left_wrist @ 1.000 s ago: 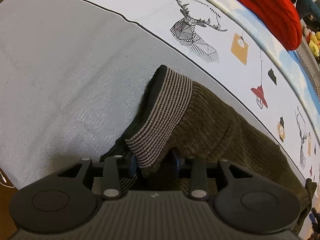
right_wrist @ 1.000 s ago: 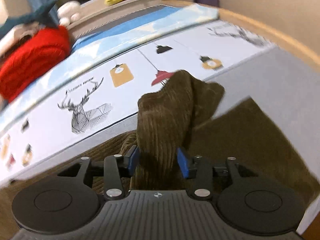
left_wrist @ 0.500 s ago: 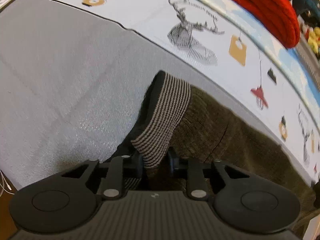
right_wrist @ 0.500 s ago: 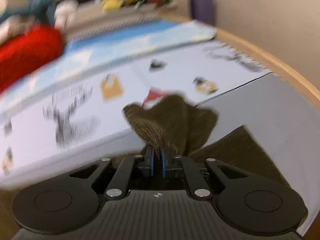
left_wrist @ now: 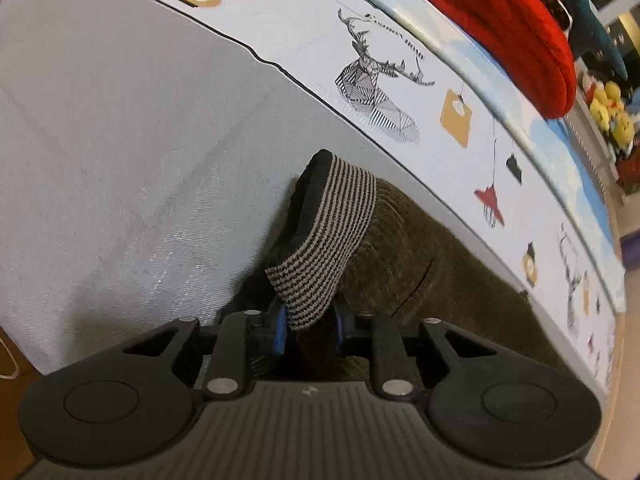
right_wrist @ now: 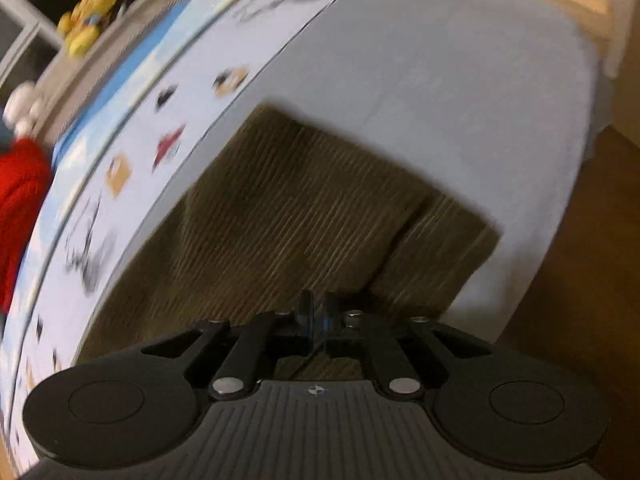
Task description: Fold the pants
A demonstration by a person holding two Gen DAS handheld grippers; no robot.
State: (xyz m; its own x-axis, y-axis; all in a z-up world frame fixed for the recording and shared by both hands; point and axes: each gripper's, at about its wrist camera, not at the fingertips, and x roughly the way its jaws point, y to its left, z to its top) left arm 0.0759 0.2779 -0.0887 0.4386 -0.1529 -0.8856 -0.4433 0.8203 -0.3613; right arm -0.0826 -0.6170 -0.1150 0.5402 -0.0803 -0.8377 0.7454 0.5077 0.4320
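Olive corduroy pants [left_wrist: 432, 276] on grey sheet [left_wrist: 120, 140]

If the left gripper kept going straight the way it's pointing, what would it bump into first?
Most likely the striped waistband of the brown pants. It already sits between the jaws of the left gripper, which are opening, and stands up right ahead. Behind it lies the grey sheet; depth is hard to judge.
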